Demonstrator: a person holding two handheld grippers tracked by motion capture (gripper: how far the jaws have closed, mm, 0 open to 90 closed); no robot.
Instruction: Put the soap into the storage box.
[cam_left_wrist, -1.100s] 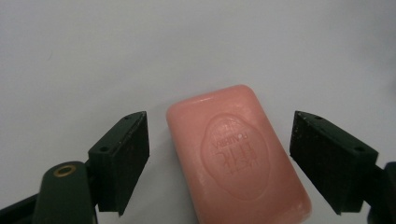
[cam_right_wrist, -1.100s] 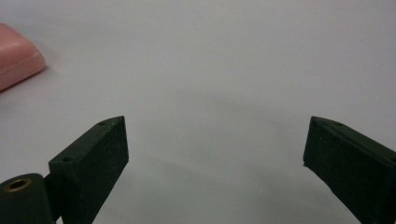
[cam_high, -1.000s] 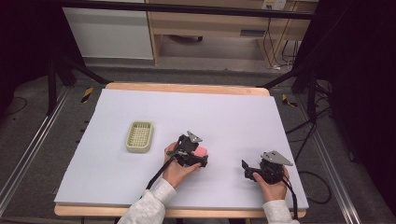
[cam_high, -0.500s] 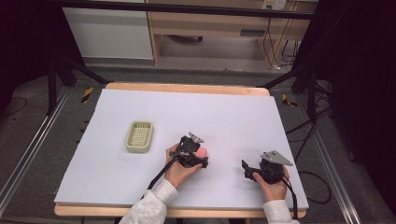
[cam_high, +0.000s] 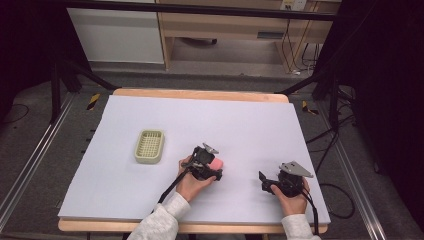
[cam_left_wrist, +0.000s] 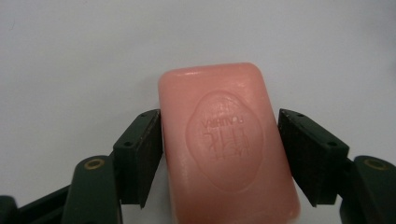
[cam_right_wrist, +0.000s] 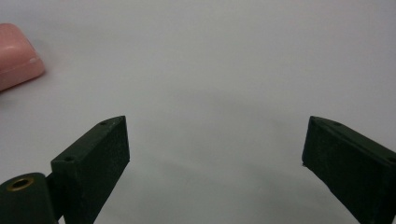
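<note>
Left gripper view recorded the pink soap bar (cam_left_wrist: 226, 144) lying flat on the white surface (cam_left_wrist: 70, 56), stamped face up, with the jaws of the left gripper (cam_left_wrist: 219, 156) set against its two long sides. The left jaw touched; whether the right one pressed could not be told. Judged firm, smooth and likely slippery, light enough for one gripper; the long flat sides at mid-length were the sound place to hold, with moderate pressure to avoid marking.

High view placed the soap (cam_high: 216, 164) toward the near edge, about midway along it, with a slotted soap dish (cam_high: 149, 146) well apart toward the left edge. The right gripper (cam_high: 267, 183) rested nearer the near right corner.

Right gripper view showed its jaws wide and empty, the soap's corner (cam_right_wrist: 16, 56) far off.
</note>
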